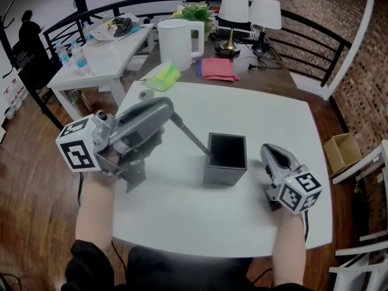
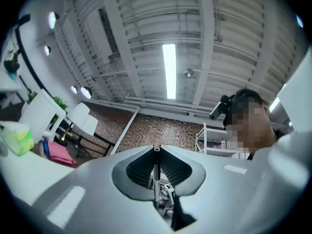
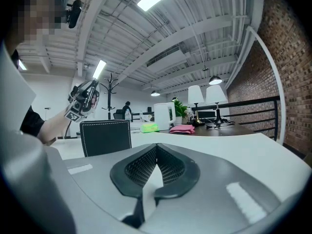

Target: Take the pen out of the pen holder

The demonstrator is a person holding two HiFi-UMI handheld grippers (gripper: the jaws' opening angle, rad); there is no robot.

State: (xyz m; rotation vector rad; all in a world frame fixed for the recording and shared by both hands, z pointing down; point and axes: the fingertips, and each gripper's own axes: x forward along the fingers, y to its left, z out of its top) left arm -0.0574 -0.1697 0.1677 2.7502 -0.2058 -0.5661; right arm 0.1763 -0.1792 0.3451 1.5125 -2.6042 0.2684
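Left gripper (image 1: 171, 110) is clamped on a thin grey pen (image 1: 191, 137). The pen slants from ten o'clock to the rim of the square dark pen holder (image 1: 223, 176), tip perhaps still inside. Right gripper (image 1: 267, 148), jaws together and holding nothing, sits at three o'clock of the holder. The holder stands well in from the edges of the smooth white table (image 1: 182, 217).

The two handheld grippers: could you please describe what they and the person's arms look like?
Both the left gripper and right gripper are smooth grey shells tapering to the tips, each carrying a white cube with black square markers at the rear. The pads are black and ribbed. A thin dark cable hangs by the left one. The person wears dark sleeves.
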